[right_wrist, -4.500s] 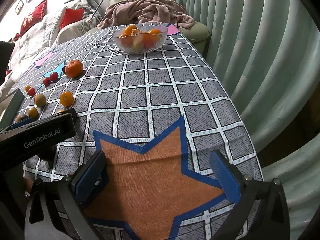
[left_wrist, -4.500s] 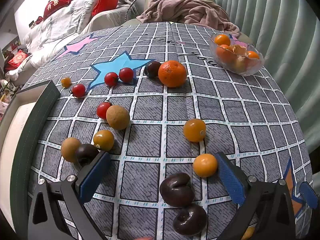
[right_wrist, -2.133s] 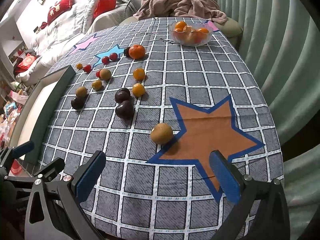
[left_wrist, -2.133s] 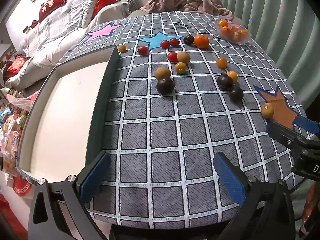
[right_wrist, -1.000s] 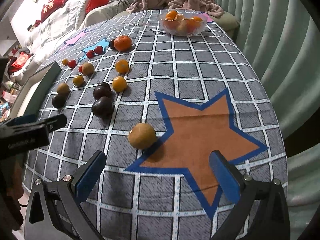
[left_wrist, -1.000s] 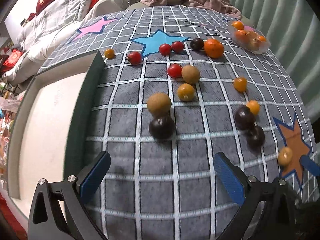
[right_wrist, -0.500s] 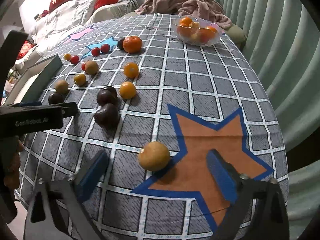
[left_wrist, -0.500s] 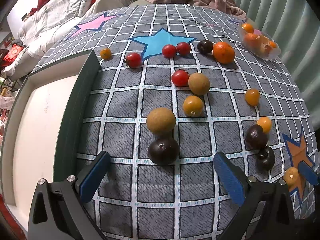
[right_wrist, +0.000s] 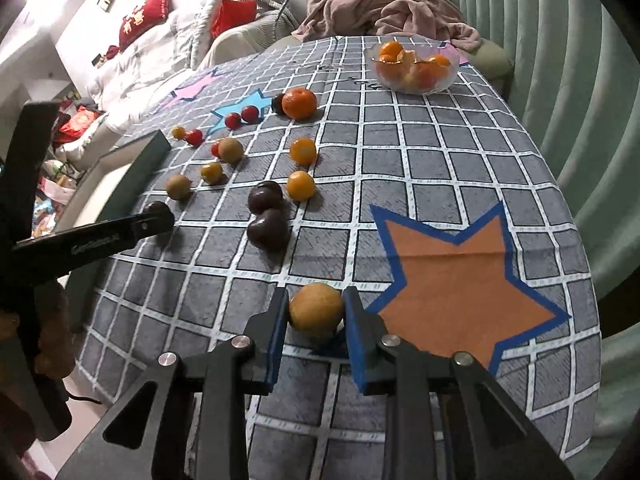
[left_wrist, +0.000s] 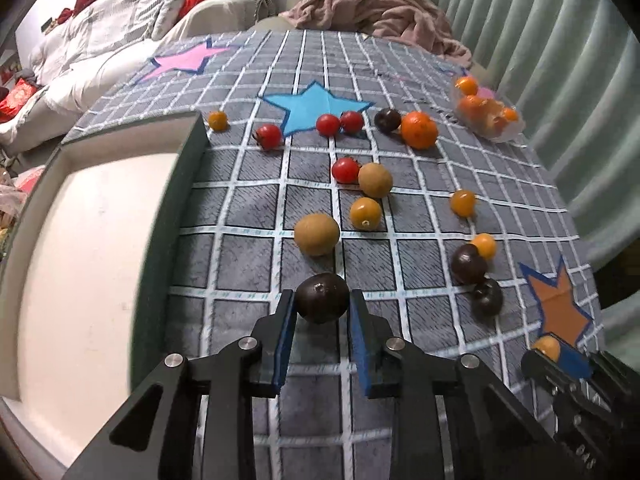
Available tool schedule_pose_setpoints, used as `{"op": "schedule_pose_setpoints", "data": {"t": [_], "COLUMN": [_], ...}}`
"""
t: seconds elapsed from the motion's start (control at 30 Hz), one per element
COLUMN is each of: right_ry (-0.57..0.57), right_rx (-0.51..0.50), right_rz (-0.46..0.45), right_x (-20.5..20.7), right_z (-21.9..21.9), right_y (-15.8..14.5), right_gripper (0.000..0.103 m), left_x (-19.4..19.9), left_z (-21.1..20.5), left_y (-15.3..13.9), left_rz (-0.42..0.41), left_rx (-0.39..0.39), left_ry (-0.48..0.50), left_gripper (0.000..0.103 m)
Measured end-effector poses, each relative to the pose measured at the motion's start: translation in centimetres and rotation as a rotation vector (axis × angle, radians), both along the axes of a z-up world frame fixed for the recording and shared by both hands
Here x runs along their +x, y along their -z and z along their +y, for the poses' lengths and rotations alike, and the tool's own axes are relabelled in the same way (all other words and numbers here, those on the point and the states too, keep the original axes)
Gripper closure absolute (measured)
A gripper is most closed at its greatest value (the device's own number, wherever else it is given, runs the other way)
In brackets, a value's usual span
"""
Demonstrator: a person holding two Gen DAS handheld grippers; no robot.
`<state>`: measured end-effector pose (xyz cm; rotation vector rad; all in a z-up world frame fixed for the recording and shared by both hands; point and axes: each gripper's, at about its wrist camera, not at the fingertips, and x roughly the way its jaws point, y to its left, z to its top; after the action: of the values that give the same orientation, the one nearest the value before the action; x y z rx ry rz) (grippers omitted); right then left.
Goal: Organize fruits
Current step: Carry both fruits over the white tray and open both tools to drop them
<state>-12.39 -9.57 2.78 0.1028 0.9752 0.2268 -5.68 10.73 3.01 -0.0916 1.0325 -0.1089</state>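
My left gripper [left_wrist: 322, 306] is shut on a dark purple plum [left_wrist: 322, 303] low over the checked tablecloth, just right of the green-rimmed white tray [left_wrist: 176, 216]. My right gripper [right_wrist: 316, 312] is shut on a yellow-brown round fruit [right_wrist: 317, 311] at the left point of the orange star [right_wrist: 460, 276]. That gripper and its fruit also show in the left wrist view [left_wrist: 548, 350]. Several loose fruits lie between: a brown fruit [left_wrist: 317, 234], red tomatoes [left_wrist: 345, 170], small orange fruits [left_wrist: 365, 213], two dark plums [right_wrist: 267, 228] and a big orange [right_wrist: 299, 103].
A glass bowl [right_wrist: 414, 66] with several oranges stands at the far right of the table. The table's right edge runs along green curtains [right_wrist: 580, 80]. A sofa with a pink blanket [right_wrist: 384, 12] and a bed with red cushions lie beyond.
Both grippers were open half a second ago. The left has moved forward and closed on the dark plum; the right has closed on the yellow-brown fruit.
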Motion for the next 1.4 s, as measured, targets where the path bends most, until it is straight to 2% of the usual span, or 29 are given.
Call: {"op": "schedule_pose_setpoints", "data": {"t": [0.3,0.53,0.67,0.93,1.13,1.23,1.4], "right_ry": [-0.026,-0.107,-0.187,-0.352,-0.449,-0.482,-0.512], "right_rx": [0.059,0.09,0.098,0.086,0.053,0.022,-0.049], "right_rz": [-0.009,-0.012,-0.01,0.014,0.039,0.057,0.099], "right_x": [-0.1,1.0,1.7,2.1,1.9,1.8,1.7], "right_z": [1.4,5.7,9.9,19.0,24.4,26.4,28.8], "right_y": [-2.3,-4.3,-4.9,-4.3,-3.1,-2.0,0.2], "right_gripper": [0.073,0.073,0.073,0.073,0.073,0.073,0.073], "left_x": [-2.8,-3.8,-4.3,-4.9,-4.8,-4.7,-4.9], "left_z": [3.0,8.1,11.7,17.1,19.2,20.5,21.4], "left_y": [-3.3,-4.7,-4.1,-1.0,0.6,1.5,1.4], "left_rz": [-0.062,-0.109,-0.1,-0.025,-0.006,0.021,0.005], "left_rx": [-0.016,0.048,0.083,0.132,0.195,0.194,0.204], "left_ry": [0.012,-0.067,-0.129,-0.23,-0.259,-0.268,-0.266], "left_gripper": [0.075,0.075,0.075,0.075,0.075,0.075,0.075]}}
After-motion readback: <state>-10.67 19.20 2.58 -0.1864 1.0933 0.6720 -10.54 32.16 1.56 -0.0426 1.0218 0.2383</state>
